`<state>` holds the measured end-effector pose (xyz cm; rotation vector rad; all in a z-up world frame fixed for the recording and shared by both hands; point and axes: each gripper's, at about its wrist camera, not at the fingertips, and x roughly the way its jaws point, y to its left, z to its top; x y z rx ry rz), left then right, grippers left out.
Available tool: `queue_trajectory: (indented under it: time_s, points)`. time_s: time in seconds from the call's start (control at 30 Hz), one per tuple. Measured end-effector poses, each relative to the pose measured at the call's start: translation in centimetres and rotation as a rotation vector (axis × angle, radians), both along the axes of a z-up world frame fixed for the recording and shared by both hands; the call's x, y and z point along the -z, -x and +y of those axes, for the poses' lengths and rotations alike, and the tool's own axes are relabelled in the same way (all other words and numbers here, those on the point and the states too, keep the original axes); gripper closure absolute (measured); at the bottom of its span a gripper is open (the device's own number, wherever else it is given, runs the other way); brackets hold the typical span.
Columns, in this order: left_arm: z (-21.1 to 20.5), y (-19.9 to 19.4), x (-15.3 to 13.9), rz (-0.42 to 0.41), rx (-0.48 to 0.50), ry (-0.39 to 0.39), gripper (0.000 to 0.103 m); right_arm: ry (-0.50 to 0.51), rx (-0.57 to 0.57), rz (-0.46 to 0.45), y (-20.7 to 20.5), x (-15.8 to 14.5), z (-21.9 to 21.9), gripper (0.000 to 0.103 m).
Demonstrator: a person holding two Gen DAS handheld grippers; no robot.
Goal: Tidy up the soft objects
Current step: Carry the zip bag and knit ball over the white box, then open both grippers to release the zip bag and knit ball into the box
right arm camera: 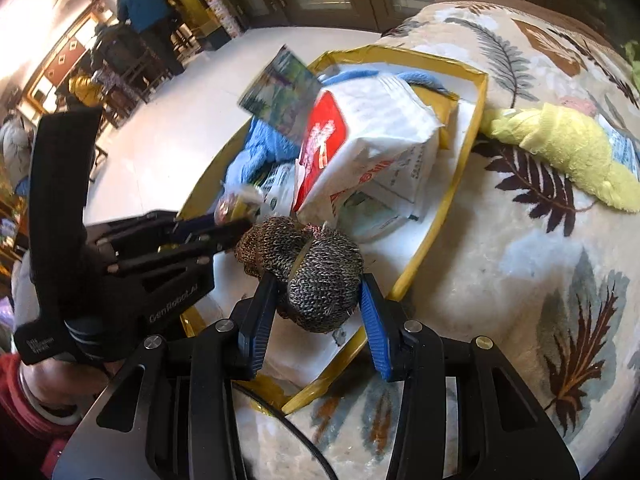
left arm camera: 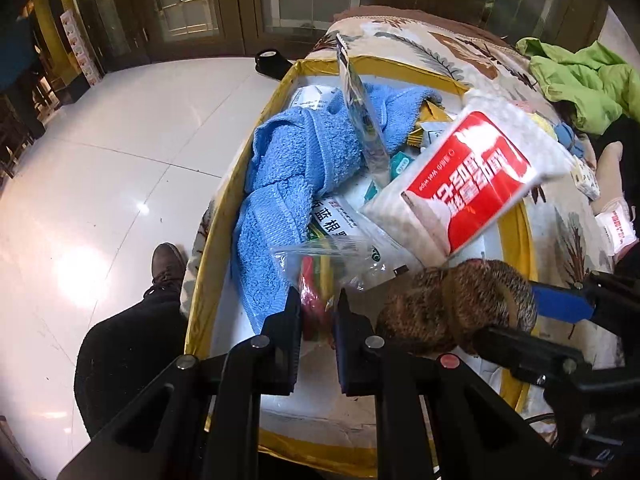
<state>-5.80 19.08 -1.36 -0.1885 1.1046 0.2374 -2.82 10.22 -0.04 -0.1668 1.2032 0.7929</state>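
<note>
The right gripper [right arm camera: 318, 300] clamped the mottled brown-and-grey knitted roll [right arm camera: 316, 280] over the near end of the yellow-rimmed cardboard box [right arm camera: 444, 208], pads pressing both flanks. The left gripper [left arm camera: 318, 312], nearly closed, pinched a clear plastic bag of red-and-green items [left arm camera: 320, 264] just beside the roll, inside the box. The roll probably wanted lowering onto bare box floor before release, lest it spring or tumble out.

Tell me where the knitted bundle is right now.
The knitted bundle sits between the right hand-held gripper fingers, over the near end of the yellow-rimmed box, just below the red-and-white wipes pack.
</note>
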Motion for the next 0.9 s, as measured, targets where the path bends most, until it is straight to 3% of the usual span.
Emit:
queue_trajectory:
  time_s: [0.47,0.63,0.8,0.9]
  points:
    - [0.0,0.8,-0.3,-0.015,-0.031,-0.024,0.089,0.009,0.002,-0.003,0.3,-0.2,0.0,0.060]
    - [0.3,1.0,-0.5,-0.012,-0.052,-0.013,0.055,0.022,0.004,-0.026,0.6,-0.9,-0.1,0.060]
    - [0.4,1.4,-1.4,-0.032,-0.072,-0.028,0.041,-0.003,0.009,-0.046,0.9,-2.1,-0.5,0.060]
    - [0.4,1.7,-2.3,-0.055,-0.075,-0.030,0.038,-0.016,0.017,-0.053,0.9,-2.8,-0.7,0.060]
